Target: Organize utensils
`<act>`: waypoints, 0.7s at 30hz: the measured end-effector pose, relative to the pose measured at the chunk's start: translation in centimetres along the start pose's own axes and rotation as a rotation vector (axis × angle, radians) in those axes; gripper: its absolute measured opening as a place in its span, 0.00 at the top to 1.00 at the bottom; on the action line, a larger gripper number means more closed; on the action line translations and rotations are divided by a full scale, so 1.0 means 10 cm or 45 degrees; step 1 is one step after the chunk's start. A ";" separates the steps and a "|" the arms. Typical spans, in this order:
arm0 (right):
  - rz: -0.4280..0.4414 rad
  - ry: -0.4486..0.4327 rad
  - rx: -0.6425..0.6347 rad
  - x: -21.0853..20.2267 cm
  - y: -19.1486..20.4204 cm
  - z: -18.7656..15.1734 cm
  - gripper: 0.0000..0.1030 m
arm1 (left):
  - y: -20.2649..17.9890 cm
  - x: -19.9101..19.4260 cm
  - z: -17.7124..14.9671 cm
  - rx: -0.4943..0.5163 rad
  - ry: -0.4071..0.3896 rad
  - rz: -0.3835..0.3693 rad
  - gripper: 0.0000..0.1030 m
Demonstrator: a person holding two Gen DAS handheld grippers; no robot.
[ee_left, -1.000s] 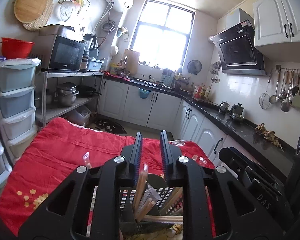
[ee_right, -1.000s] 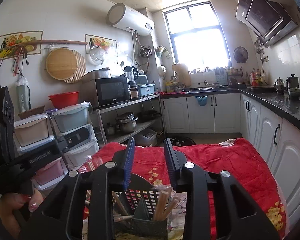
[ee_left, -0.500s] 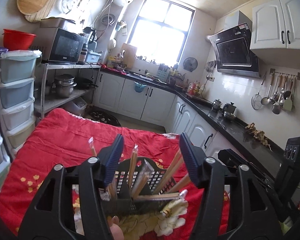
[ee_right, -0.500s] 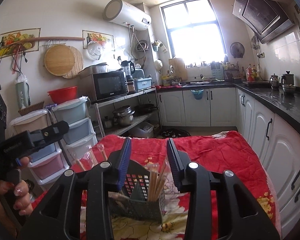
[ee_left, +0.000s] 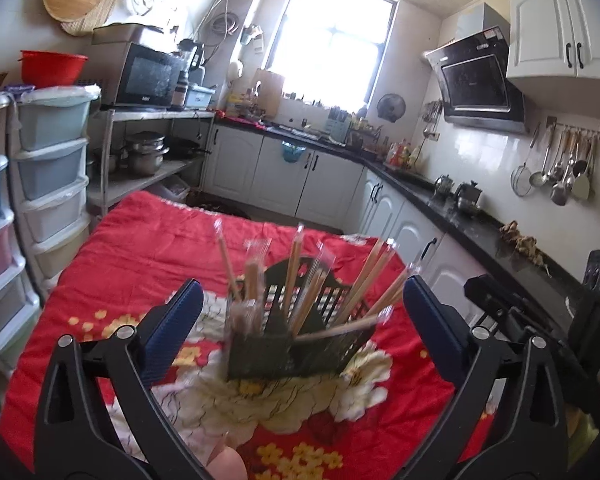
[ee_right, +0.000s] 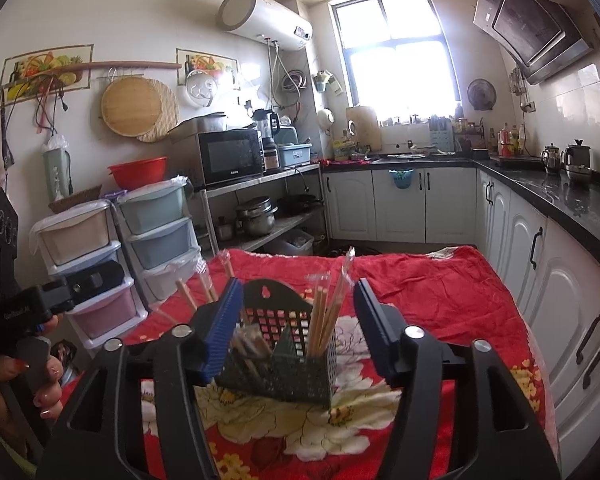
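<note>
A dark green perforated utensil caddy (ee_left: pixel 296 348) stands on the red flowered cloth (ee_left: pixel 148 240), filled with several wrapped wooden chopsticks (ee_left: pixel 294 276) that lean out of its compartments. My left gripper (ee_left: pixel 303 332) is open wide and empty, its blue-padded fingers apart on either side of the caddy, short of it. In the right wrist view the same caddy (ee_right: pixel 278 364) holds chopsticks (ee_right: pixel 328 312). My right gripper (ee_right: pixel 298 332) is open and empty, its fingers on both sides of the caddy and close to it.
Stacked plastic drawer units (ee_right: pixel 156 240) stand left of the table. White cabinets with a black counter (ee_right: pixel 560 200) run along the right. A metal shelf with a microwave (ee_right: pixel 230 156) and pots stands behind. The other hand-held gripper (ee_right: pixel 40 304) shows at left.
Both grippers opened from nearly shut to wide and drew back from the caddy, so it now shows whole. The chopsticks stay in the caddy.
</note>
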State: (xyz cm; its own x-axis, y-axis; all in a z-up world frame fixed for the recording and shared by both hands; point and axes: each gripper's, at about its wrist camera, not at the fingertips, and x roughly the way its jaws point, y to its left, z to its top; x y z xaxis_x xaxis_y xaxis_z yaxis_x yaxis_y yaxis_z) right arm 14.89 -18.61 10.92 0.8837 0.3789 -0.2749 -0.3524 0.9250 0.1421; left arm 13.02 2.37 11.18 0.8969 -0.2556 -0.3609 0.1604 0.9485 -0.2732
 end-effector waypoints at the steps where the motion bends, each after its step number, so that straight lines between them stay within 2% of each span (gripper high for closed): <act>1: 0.002 0.006 -0.002 -0.02 0.01 -0.04 0.40 | 0.02 0.00 -0.04 -0.008 0.011 0.004 0.10; 9: -0.010 0.062 -0.023 -0.11 0.09 -0.30 0.29 | 0.12 0.02 -0.36 -0.002 0.106 0.046 0.10; 16: -0.037 0.159 -0.003 -0.06 0.08 -0.60 0.24 | 0.24 0.08 -0.70 -0.032 0.181 0.075 0.10; 21: -0.049 0.239 -0.005 0.00 0.08 -0.83 0.22 | 0.27 0.09 -0.90 -0.018 0.199 0.107 0.10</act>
State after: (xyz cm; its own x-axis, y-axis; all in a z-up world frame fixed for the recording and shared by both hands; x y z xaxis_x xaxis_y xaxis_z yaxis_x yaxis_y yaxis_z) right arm 12.07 -17.60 3.10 0.8236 0.3417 -0.4526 -0.3212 0.9388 0.1243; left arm 10.54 3.06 2.09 0.8318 -0.2027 -0.5167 0.0811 0.9653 -0.2482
